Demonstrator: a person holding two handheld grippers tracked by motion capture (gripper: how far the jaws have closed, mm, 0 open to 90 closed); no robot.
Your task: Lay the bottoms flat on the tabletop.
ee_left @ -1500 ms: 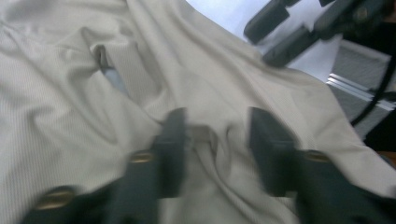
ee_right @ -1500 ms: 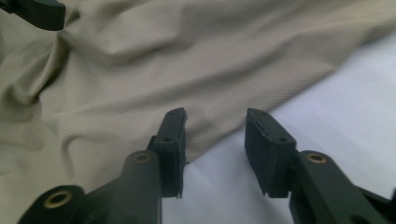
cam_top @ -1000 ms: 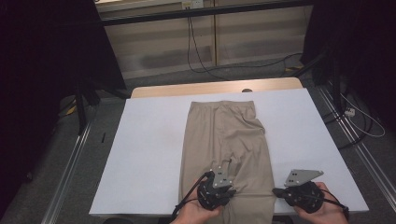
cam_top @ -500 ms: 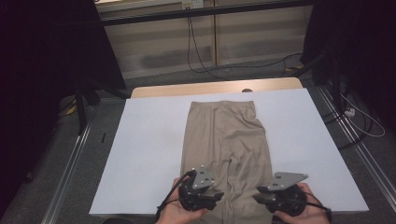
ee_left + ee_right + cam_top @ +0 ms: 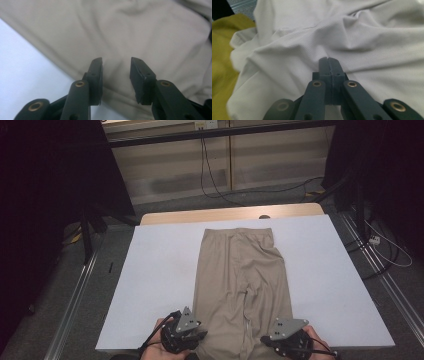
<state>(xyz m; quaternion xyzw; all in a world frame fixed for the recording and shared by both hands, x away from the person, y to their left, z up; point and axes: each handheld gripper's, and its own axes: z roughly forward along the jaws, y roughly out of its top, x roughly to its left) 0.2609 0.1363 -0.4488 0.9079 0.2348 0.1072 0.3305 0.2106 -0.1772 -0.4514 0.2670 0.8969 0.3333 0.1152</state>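
Note:
Beige trousers (image 5: pixel 240 280) lie flat on the white table cover (image 5: pixel 160 270), waistband far, leg ends near. In a hand at the left leg's near corner, my left gripper (image 5: pixel 196 338) hovers with its jaws apart over the cloth (image 5: pixel 125 30) by its edge (image 5: pixel 116 67). They have just been closing, and nothing is between the pads. My right gripper (image 5: pixel 286 341) is at the right leg's near end. Its jaws (image 5: pixel 329 60) are shut, pads together, over wrinkled fabric (image 5: pixel 362 32). I cannot tell whether any cloth is caught.
A wooden table edge (image 5: pixel 200 215) shows beyond the cover. Metal rails (image 5: pixel 75 295) run along both sides on the grey floor, and cables (image 5: pixel 210 180) trail behind the table. Something yellow (image 5: pixel 222 62) lies left of the fabric in the right gripper view.
Both hands have moved left along the near edge of the table. The left gripper went from the middle of the trousers to their left corner, the right from off the trousers onto the right leg's end.

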